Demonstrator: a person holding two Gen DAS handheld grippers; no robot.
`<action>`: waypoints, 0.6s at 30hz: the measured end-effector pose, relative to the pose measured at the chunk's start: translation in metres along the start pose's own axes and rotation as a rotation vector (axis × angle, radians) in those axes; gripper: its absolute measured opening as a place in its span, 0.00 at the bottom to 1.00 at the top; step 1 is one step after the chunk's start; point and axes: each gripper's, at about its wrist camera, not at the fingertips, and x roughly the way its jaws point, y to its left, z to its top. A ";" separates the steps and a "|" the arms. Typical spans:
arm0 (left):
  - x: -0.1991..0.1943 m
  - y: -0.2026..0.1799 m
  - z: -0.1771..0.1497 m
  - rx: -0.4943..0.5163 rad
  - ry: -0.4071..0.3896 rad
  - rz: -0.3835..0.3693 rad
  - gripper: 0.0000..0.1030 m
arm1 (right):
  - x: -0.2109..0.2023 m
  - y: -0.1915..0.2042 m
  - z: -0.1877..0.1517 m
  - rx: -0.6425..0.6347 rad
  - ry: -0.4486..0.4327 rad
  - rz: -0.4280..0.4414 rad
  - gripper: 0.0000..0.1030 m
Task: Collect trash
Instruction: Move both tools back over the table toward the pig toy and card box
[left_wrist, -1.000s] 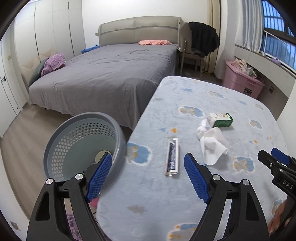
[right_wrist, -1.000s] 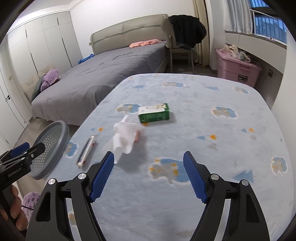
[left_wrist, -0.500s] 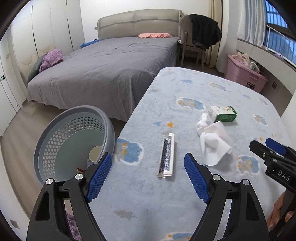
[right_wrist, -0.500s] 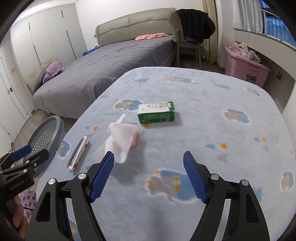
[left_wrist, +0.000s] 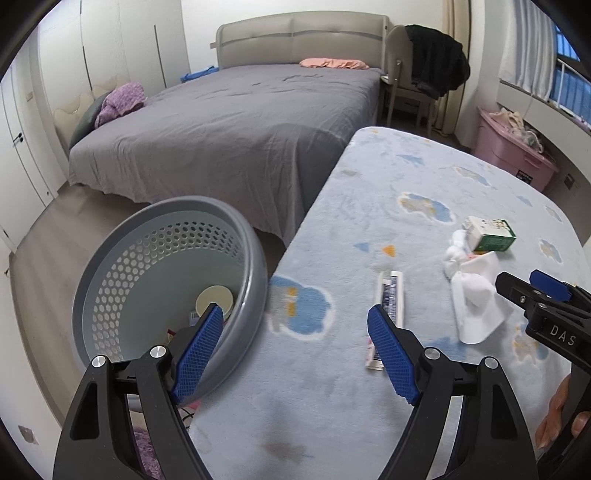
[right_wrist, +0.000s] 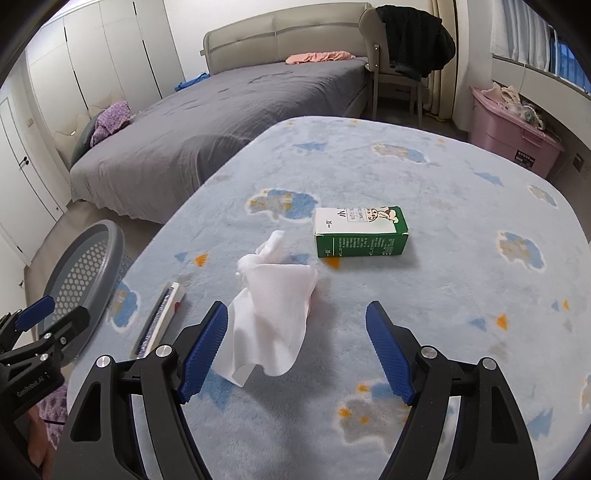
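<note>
On the blue cloud-print table (right_wrist: 461, 184) lie a crumpled white tissue (right_wrist: 271, 306), a green and white carton (right_wrist: 360, 232) on its side, and a flat toothpaste tube (right_wrist: 160, 317). The same tissue (left_wrist: 476, 299), carton (left_wrist: 489, 233) and tube (left_wrist: 386, 306) show in the left wrist view. A grey perforated basket (left_wrist: 255, 266) stands at the table's left edge with some trash inside. My right gripper (right_wrist: 295, 349) is open, just short of the tissue. My left gripper (left_wrist: 295, 352) is open and empty, between the basket and the tube.
A grey bed (left_wrist: 240, 122) stands beyond the table. A chair with a black jacket (left_wrist: 424, 70) is at the back. A pink storage bin (left_wrist: 513, 158) sits by the window at right. Wood floor lies left of the basket.
My right gripper has moved forward and left toward the tissue, which now sits close to its left finger. My left gripper has shifted left, so the basket fills more of its view.
</note>
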 end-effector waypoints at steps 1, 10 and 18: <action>0.002 0.002 0.000 -0.005 0.003 0.000 0.77 | 0.001 0.000 0.001 -0.006 0.001 -0.009 0.72; 0.004 0.009 0.000 -0.015 0.001 -0.009 0.77 | -0.002 -0.025 -0.008 0.021 0.002 -0.076 0.72; 0.008 0.016 0.002 -0.027 0.001 0.000 0.77 | 0.000 -0.048 -0.003 0.052 -0.006 -0.120 0.72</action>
